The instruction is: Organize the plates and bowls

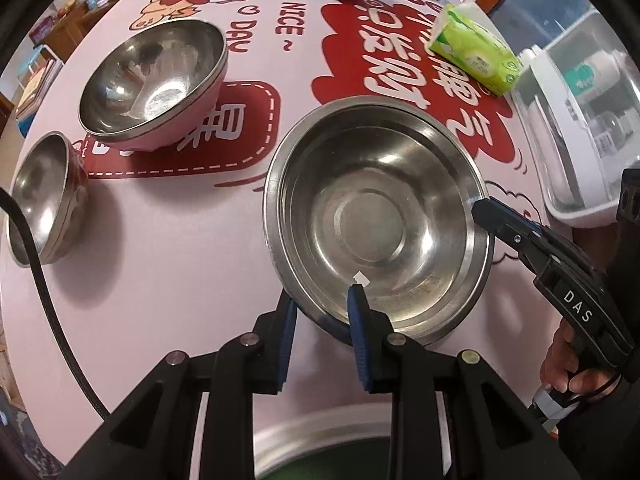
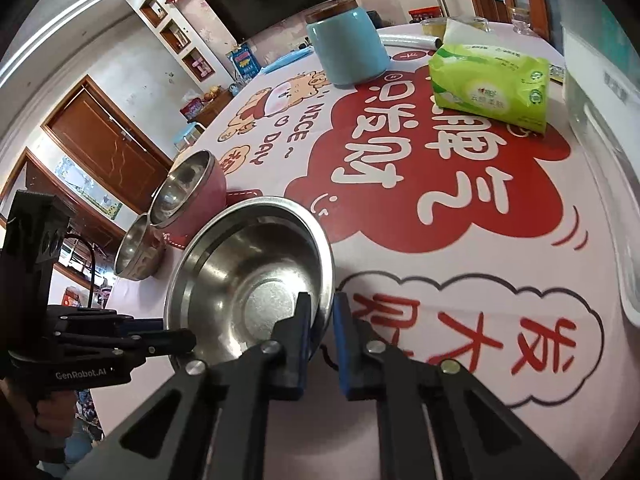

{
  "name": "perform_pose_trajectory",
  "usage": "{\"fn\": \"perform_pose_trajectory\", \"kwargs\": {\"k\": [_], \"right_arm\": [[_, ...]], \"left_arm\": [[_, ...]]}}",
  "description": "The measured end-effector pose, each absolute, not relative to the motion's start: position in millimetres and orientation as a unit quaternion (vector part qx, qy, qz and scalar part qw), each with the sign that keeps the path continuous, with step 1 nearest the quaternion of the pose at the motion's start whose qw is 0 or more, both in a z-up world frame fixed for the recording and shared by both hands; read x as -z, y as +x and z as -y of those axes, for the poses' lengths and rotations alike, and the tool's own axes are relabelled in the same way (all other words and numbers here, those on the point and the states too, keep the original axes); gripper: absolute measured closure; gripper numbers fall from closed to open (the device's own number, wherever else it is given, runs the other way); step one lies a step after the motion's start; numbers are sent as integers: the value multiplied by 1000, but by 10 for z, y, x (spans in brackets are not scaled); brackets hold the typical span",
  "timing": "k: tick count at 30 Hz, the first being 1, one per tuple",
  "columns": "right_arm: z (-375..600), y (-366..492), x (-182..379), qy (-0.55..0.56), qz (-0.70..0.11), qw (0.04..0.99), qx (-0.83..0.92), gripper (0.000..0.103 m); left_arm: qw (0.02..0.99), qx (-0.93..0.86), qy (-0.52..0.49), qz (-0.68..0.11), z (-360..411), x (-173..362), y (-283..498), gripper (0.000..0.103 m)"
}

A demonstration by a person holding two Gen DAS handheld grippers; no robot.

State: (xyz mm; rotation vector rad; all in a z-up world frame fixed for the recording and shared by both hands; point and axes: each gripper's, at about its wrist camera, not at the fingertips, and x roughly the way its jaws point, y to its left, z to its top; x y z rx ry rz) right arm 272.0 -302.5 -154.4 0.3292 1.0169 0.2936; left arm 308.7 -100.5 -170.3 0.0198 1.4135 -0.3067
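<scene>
A wide steel basin [image 1: 376,216] sits on the pink printed tablecloth; it also shows in the right wrist view [image 2: 248,280]. My left gripper [image 1: 324,308] straddles its near rim, one finger inside and one outside, jaws narrowly apart around the rim. My right gripper [image 2: 322,316] straddles the opposite rim the same way; it shows at the right of the left wrist view [image 1: 486,210]. A pink-sided steel bowl [image 1: 154,84] and a smaller red-sided steel bowl [image 1: 40,196] stand to the left.
A teal canister [image 2: 348,48] and a green tissue pack [image 2: 490,84] stand at the far side. A white plastic container [image 1: 580,128] is at the right table edge. Another steel rim [image 1: 320,444] lies below my left gripper.
</scene>
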Motion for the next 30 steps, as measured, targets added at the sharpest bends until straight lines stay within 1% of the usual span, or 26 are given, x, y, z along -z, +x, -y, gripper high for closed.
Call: {"fn": "perform_pose_trajectory", "kwargs": {"k": [7, 13, 22, 30], "right_arm": [[3098, 2426, 1361, 158, -467, 858, -142, 92], [3134, 2081, 1176, 154, -461, 861, -152, 92], [3044, 1562, 1048, 144, -473, 853, -167, 90], [2737, 1116, 869, 82, -480, 857, -169, 88]], "left_arm": [[759, 141, 37, -635, 1107, 1433, 2800, 78], [764, 140, 35, -629, 1101, 1251, 2423, 78], [769, 137, 35, -624, 940, 1166, 1896, 77], [775, 144, 24, -615, 747, 1128, 1427, 77]]}}
